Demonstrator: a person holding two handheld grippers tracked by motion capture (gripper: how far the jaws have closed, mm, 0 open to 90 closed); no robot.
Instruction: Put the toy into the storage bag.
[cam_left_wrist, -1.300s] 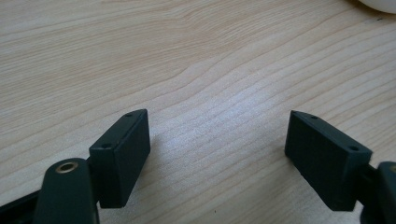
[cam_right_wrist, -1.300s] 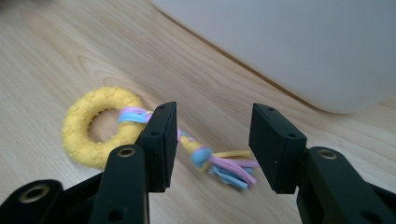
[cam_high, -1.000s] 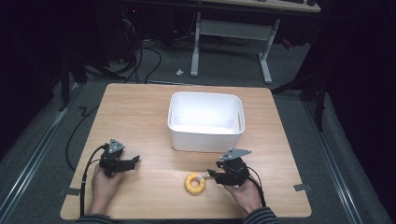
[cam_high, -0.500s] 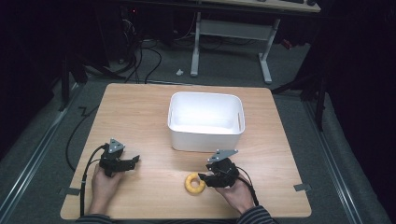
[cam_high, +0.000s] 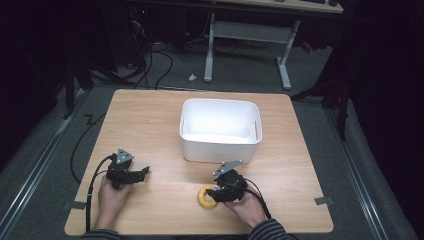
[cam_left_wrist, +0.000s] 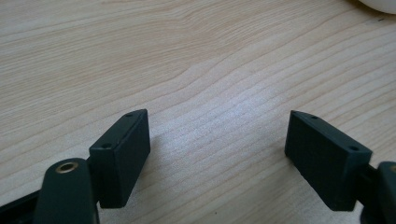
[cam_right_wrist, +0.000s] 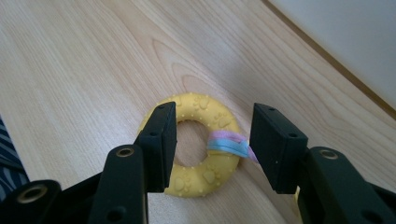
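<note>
Presently, the white bin (cam_high: 220, 129) holds nothing visible. Nearer than it, right gripper (cam_right_wrist: 210, 140) jaws straddle the ring (cam_right_wrist: 198, 149), unclamped; left gripper (cam_left_wrist: 217, 149) jaws apart.

An empty white bin (cam_high: 220, 129) stands mid-table (cam_high: 145, 115); a desk frame (cam_high: 245, 35) stands behind

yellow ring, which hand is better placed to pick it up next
Right. The right gripper already has its fingers on either side of the yellow ring's banded section, open and not yet pressing. The left gripper sits open over bare table, well off to the ring's left.
</note>
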